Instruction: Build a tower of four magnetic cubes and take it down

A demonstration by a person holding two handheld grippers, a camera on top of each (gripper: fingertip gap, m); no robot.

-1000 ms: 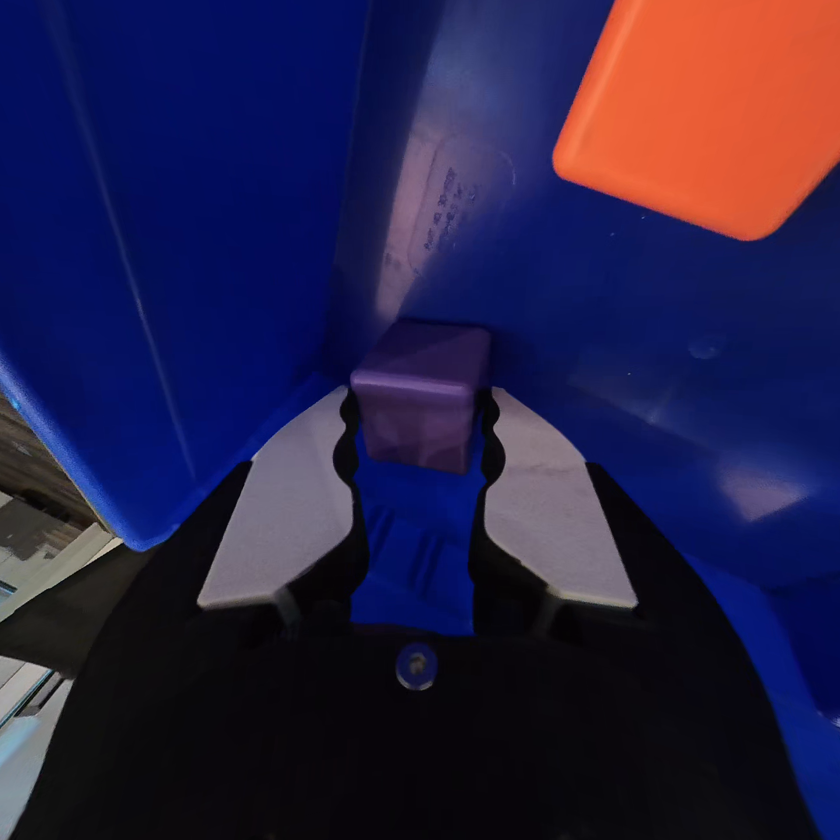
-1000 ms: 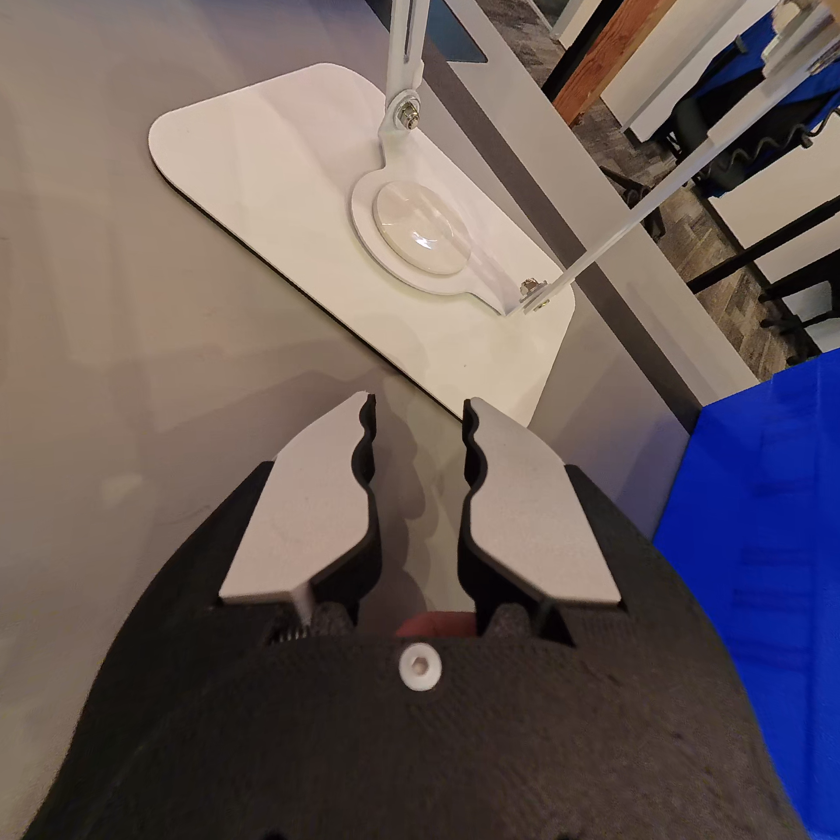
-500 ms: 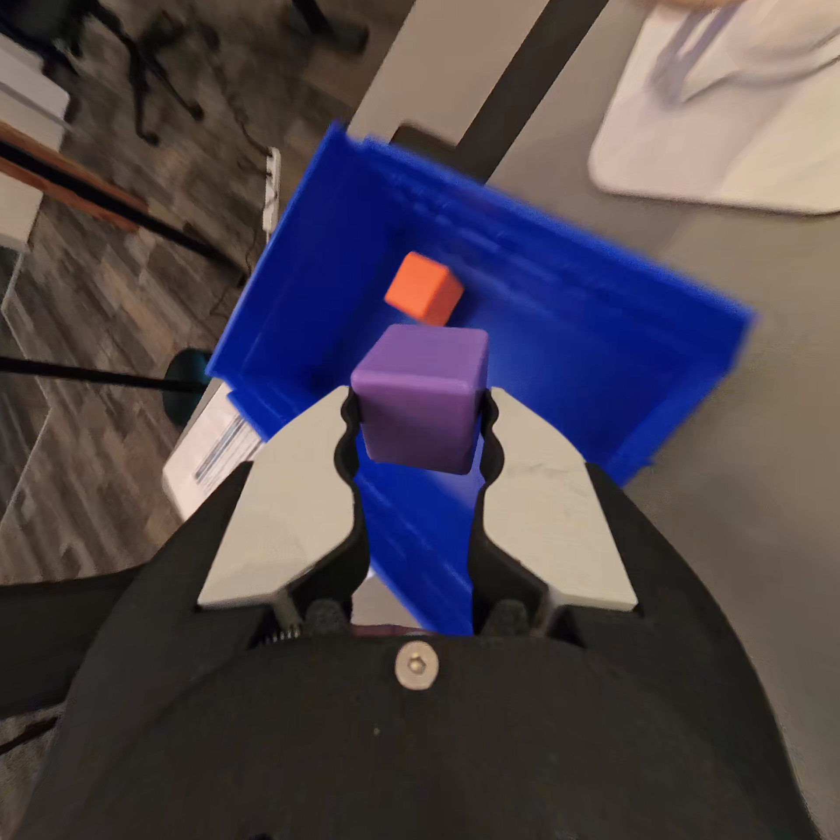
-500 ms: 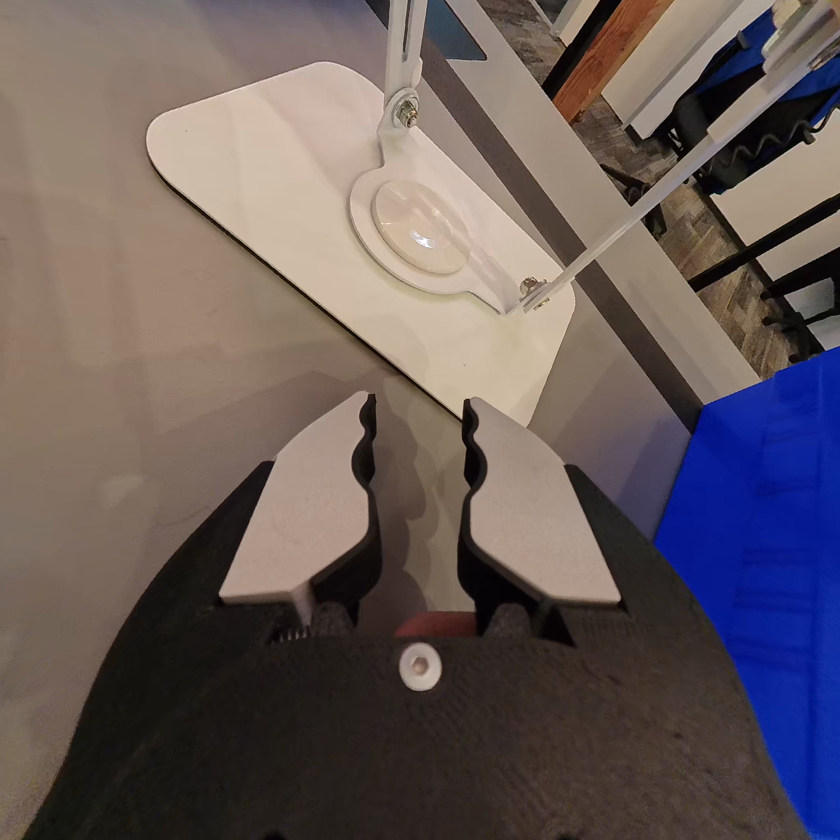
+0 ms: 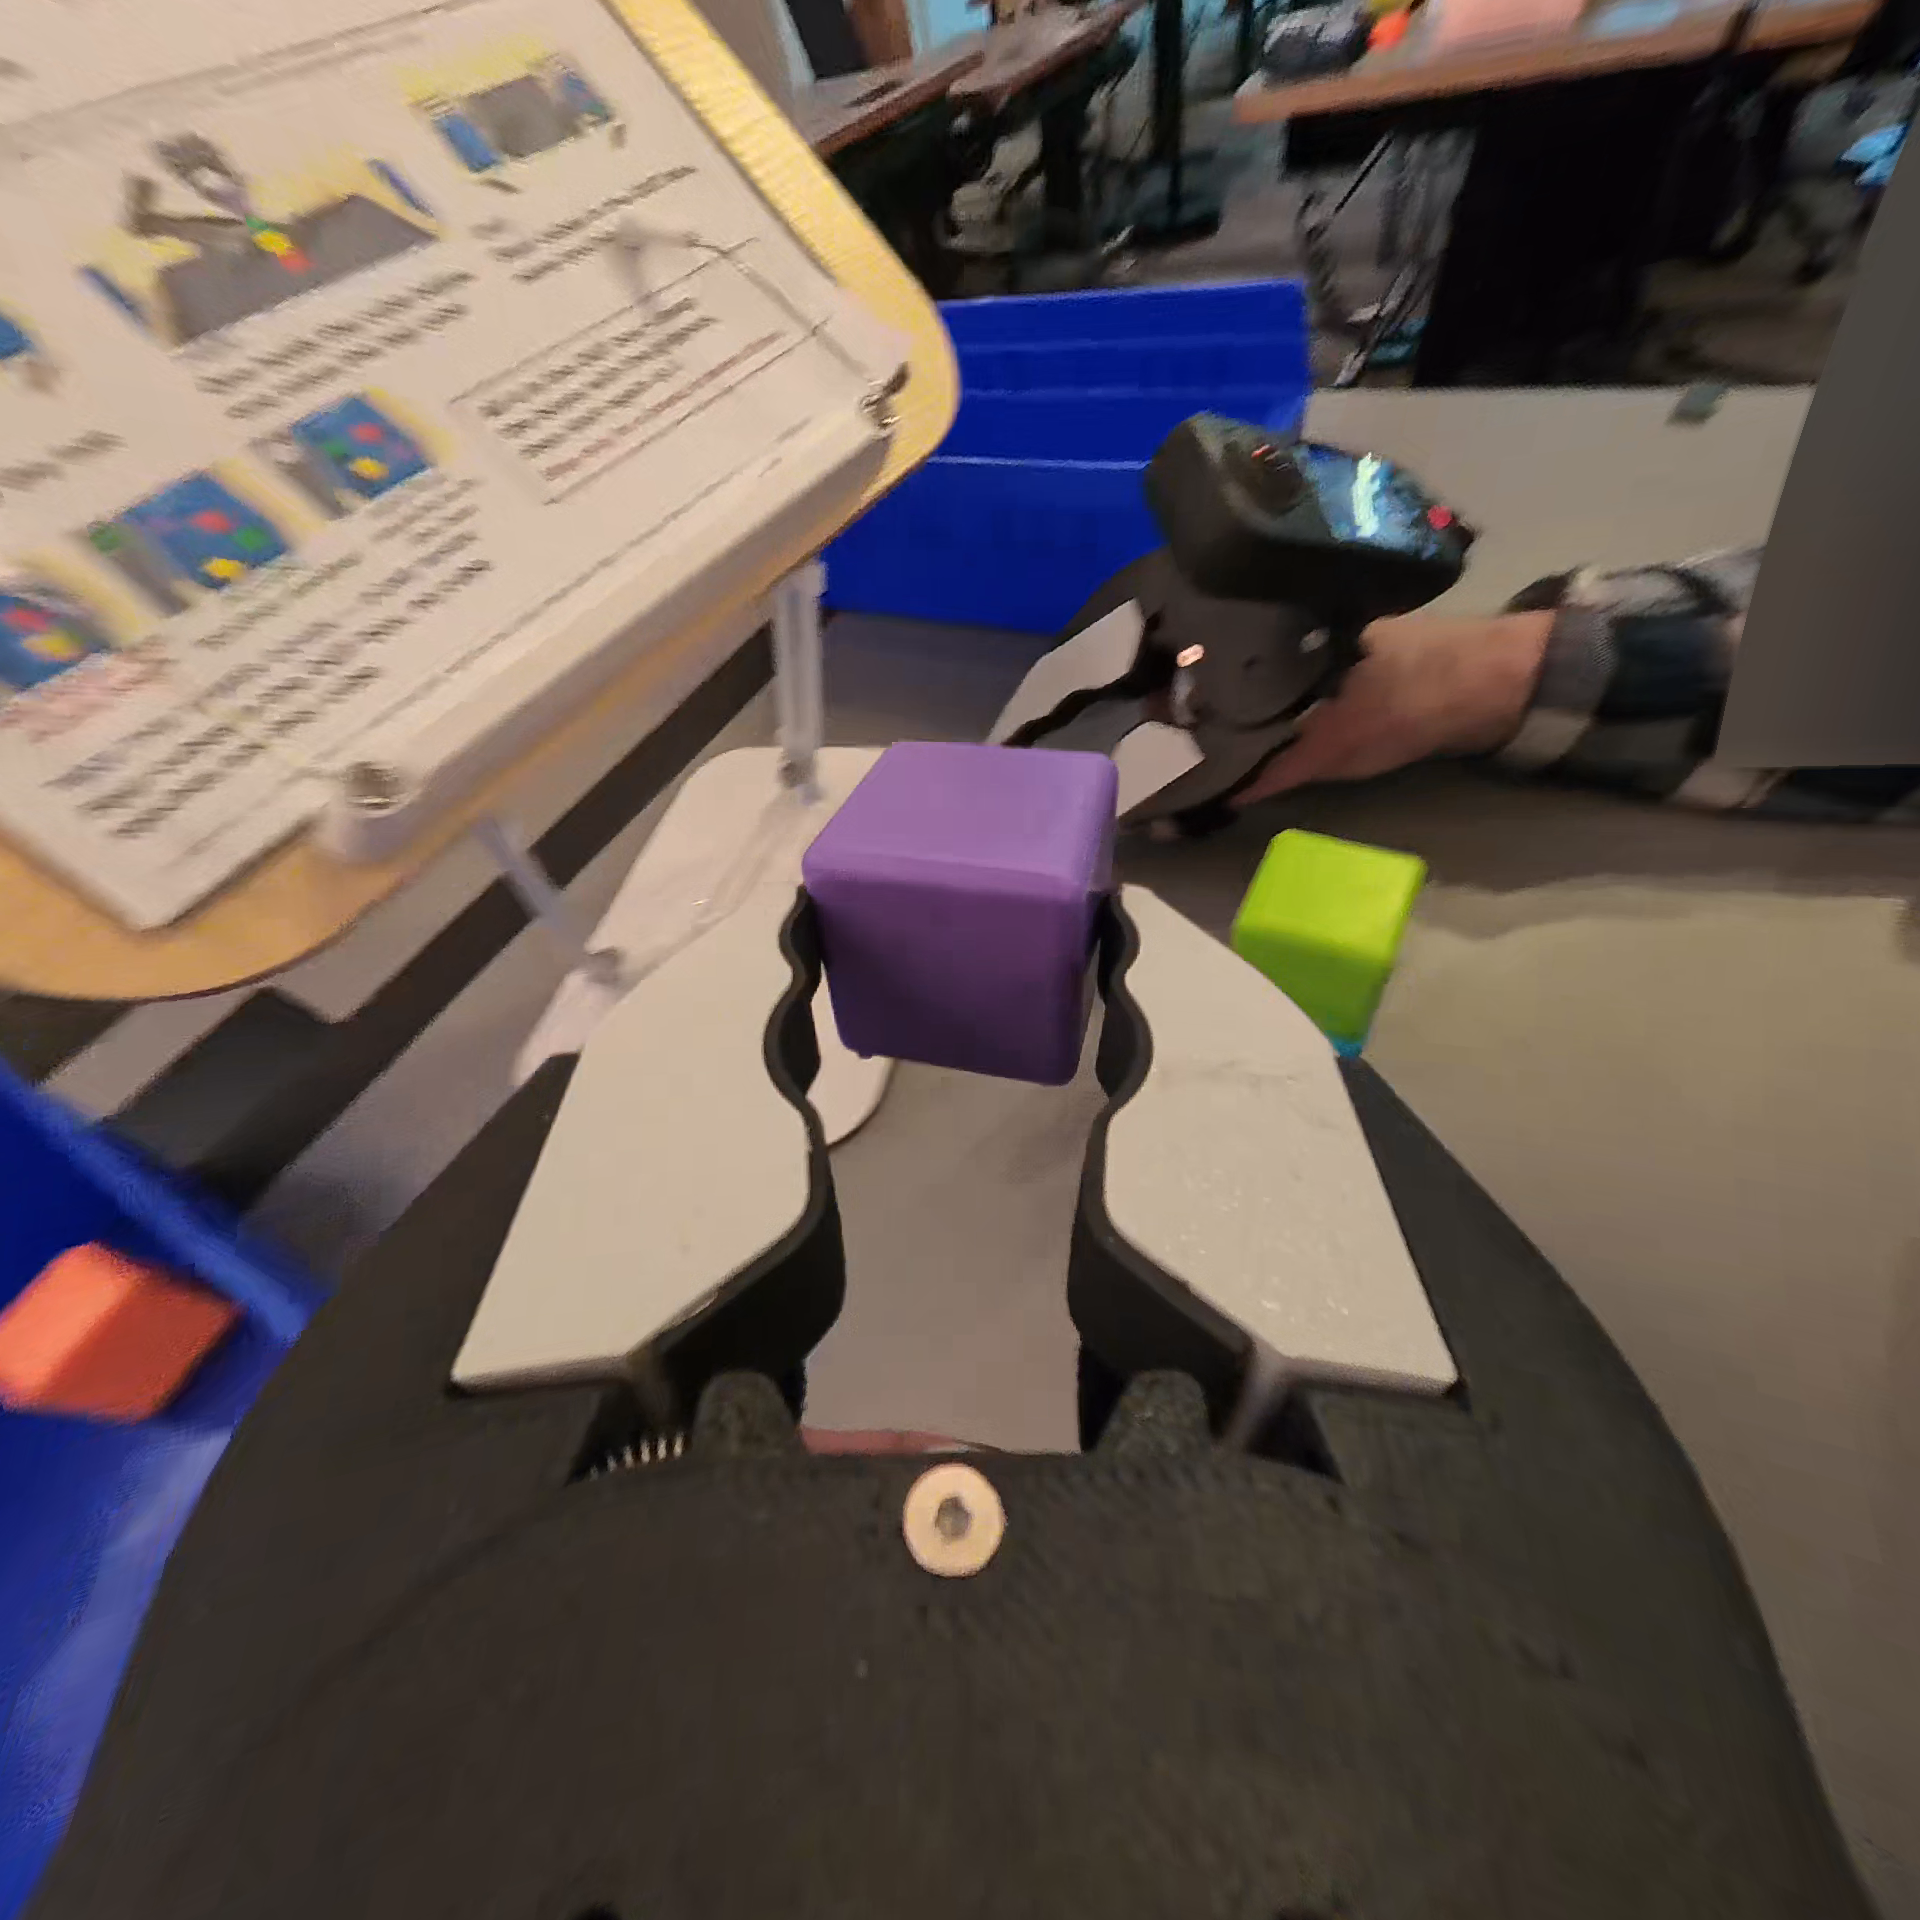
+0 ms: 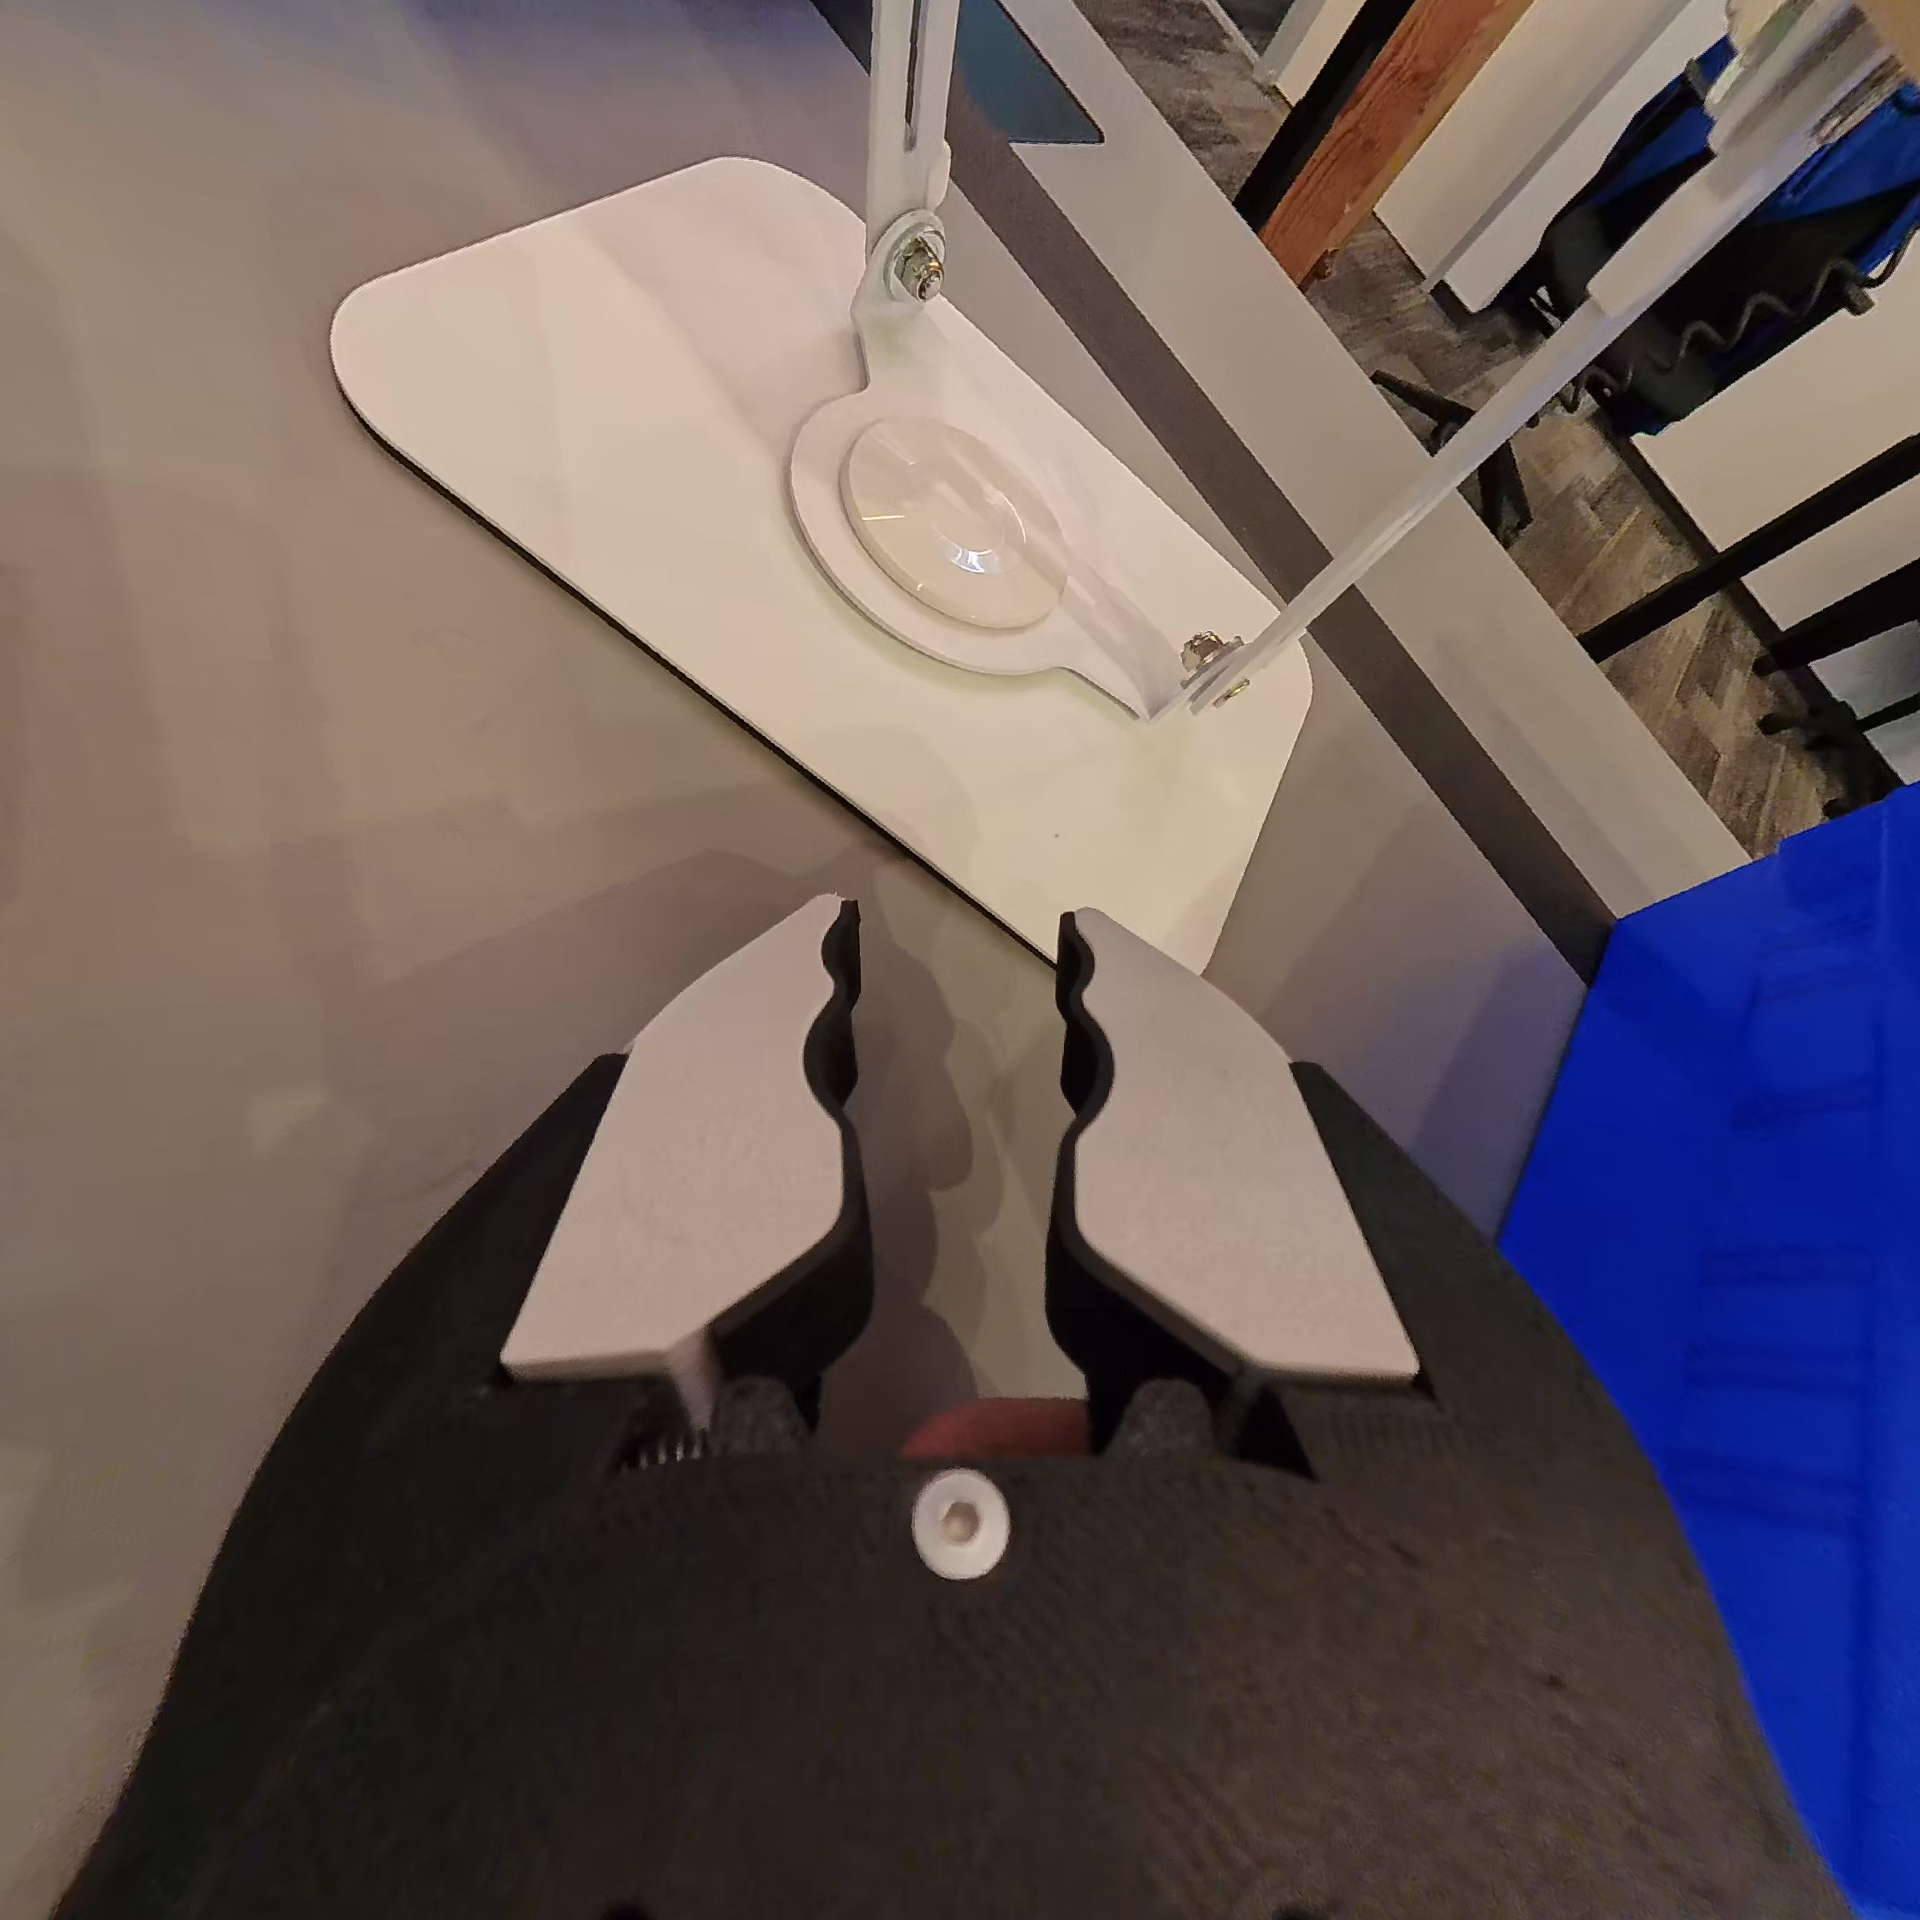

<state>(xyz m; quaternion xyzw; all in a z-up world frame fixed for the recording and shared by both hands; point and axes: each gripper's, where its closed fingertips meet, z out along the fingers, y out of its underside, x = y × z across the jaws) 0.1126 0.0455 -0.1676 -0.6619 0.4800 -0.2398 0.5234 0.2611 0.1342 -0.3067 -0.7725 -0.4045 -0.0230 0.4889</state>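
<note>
My left gripper (image 5: 956, 925) is shut on a purple cube (image 5: 961, 914), held at the fingertips above the grey table. A green cube (image 5: 1325, 925) stands on the table just right of it, on top of a light blue cube (image 5: 1349, 1042) of which only a sliver shows. An orange cube (image 5: 104, 1340) lies in a blue bin (image 5: 62, 1195) at the lower left. My right gripper (image 6: 958, 925) is open and empty, low over the table. It also shows in the left wrist view (image 5: 1081, 727), held by a hand behind the cubes.
A slanted instruction board (image 5: 416, 416) on a white stand fills the upper left; its white base plate (image 6: 644, 499) lies on the table ahead of the right gripper. A second blue bin (image 5: 1060, 468) stands behind, also at the right (image 6: 1745, 1143). The table edge runs beyond the plate. About 25 cm separates my left fingertips from my right.
My left gripper lifted the purple cube out of the blue bin and swung over the table toward the green cube. The right gripper stayed still and open.
</note>
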